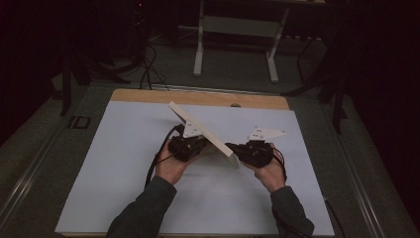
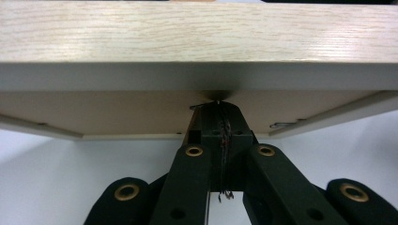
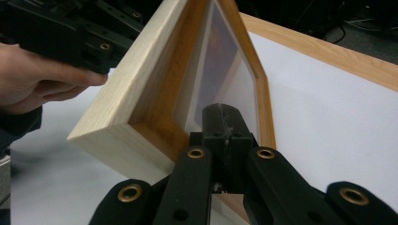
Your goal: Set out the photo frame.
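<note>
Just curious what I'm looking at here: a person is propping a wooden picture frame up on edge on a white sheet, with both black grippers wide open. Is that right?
Not quite. The wooden picture frame does stand tilted on the white sheet, but the left gripper and right gripper are shut, not wide open. Each gripper view shows its jaws pressed together at the frame.

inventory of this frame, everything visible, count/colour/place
picture frame: 1, light wood, tilted up on edge at mid table between the grippers
white sheet: 1, white, covers the tabletop
table: 1, wood edge showing along the far side
stand: 1, white legs, on the floor beyond the table
left gripper: 1, black, jaws shut, tips against the frame's back
right gripper: 1, black, jaws shut, at the frame's front near its corner
left hand: 1, dark sleeve, holds the left gripper
right hand: 1, dark sleeve, holds the right gripper
</note>
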Demonstrator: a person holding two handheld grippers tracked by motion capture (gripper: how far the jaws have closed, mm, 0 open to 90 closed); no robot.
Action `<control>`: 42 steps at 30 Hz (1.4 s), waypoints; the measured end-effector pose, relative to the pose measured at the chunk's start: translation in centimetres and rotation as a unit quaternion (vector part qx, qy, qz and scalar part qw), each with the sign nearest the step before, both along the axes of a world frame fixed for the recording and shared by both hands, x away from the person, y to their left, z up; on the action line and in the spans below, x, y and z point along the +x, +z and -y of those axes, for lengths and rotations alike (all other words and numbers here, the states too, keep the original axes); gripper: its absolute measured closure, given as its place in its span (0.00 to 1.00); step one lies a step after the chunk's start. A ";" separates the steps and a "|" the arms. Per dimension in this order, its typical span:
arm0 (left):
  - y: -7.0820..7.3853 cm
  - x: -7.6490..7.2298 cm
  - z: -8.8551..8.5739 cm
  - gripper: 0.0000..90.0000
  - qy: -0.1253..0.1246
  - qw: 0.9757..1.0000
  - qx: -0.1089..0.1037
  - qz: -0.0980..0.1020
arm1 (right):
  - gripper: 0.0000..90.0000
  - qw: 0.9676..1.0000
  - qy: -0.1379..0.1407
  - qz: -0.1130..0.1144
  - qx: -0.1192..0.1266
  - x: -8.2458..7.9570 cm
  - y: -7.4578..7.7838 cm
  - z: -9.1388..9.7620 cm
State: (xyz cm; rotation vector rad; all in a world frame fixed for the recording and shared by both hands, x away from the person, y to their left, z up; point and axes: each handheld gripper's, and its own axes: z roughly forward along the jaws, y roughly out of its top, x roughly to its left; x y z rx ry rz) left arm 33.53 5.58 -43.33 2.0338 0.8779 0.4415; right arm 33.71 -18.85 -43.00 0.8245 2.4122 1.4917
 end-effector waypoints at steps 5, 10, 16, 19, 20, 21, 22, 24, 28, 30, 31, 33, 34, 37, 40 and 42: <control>0.0 0.2 -0.2 1.00 0.003 1.000 -0.005 -0.003 | 1.00 1.000 0.007 0.001 -0.002 -0.1 0.1 -0.2; -0.1 0.5 -0.4 1.00 0.000 1.000 -0.010 -0.008 | 1.00 1.000 0.014 0.002 -0.003 -0.3 0.1 -0.4; -0.4 0.8 -0.2 1.00 0.000 1.000 -0.010 -0.014 | 1.00 1.000 0.021 0.003 -0.007 -0.4 0.1 -0.7; -0.5 0.9 -0.3 1.00 -0.003 1.000 -0.011 -0.014 | 1.00 1.000 0.026 0.004 -0.008 -0.5 0.1 -0.8; -0.5 0.9 -0.3 1.00 -0.003 1.000 -0.012 -0.015 | 1.00 1.000 0.027 0.004 -0.008 -0.5 0.1 -0.8; -0.5 0.9 -0.3 1.00 -0.005 1.000 -0.012 -0.016 | 1.00 1.000 0.028 0.004 -0.008 -0.5 0.2 -0.8; -0.5 1.0 -0.4 1.00 -0.007 1.000 -0.014 -0.018 | 1.00 1.000 0.029 0.004 -0.008 -0.5 0.2 -0.9; -0.5 1.1 -0.5 1.00 -0.010 0.999 -0.021 -0.022 | 1.00 0.999 0.031 0.003 -0.009 -0.5 0.2 -0.9; -0.7 1.3 -0.6 1.00 -0.017 0.999 -0.029 -0.026 | 1.00 0.999 0.034 0.003 -0.009 -0.6 0.2 -1.0; -0.8 1.5 -0.6 1.00 -0.019 0.999 -0.039 -0.028 | 1.00 0.999 0.038 0.003 -0.010 -0.6 0.2 -1.1; -0.8 1.6 -0.7 1.00 -0.020 0.999 -0.041 -0.029 | 1.00 0.999 0.039 0.002 -0.010 -0.6 0.2 -1.2; -0.9 1.7 -0.7 1.00 -0.023 0.998 -0.047 -0.033 | 1.00 0.999 0.042 0.002 -0.011 -0.7 0.2 -1.2; -0.9 1.7 -0.7 1.00 -0.025 0.998 -0.048 -0.035 | 1.00 0.999 0.043 0.003 -0.011 -0.7 0.2 -1.3; -0.9 1.5 -0.6 1.00 -0.034 0.998 -0.043 -0.036 | 1.00 0.999 0.044 0.002 -0.012 -0.7 0.2 -1.4; -0.8 1.2 -0.4 1.00 -0.042 0.998 -0.037 -0.035 | 1.00 0.999 0.044 0.002 -0.013 -0.7 0.2 -1.4; -0.7 0.9 -0.3 1.00 -0.044 0.998 -0.034 -0.035 | 1.00 0.999 0.043 0.005 -0.019 -0.8 0.2 -1.5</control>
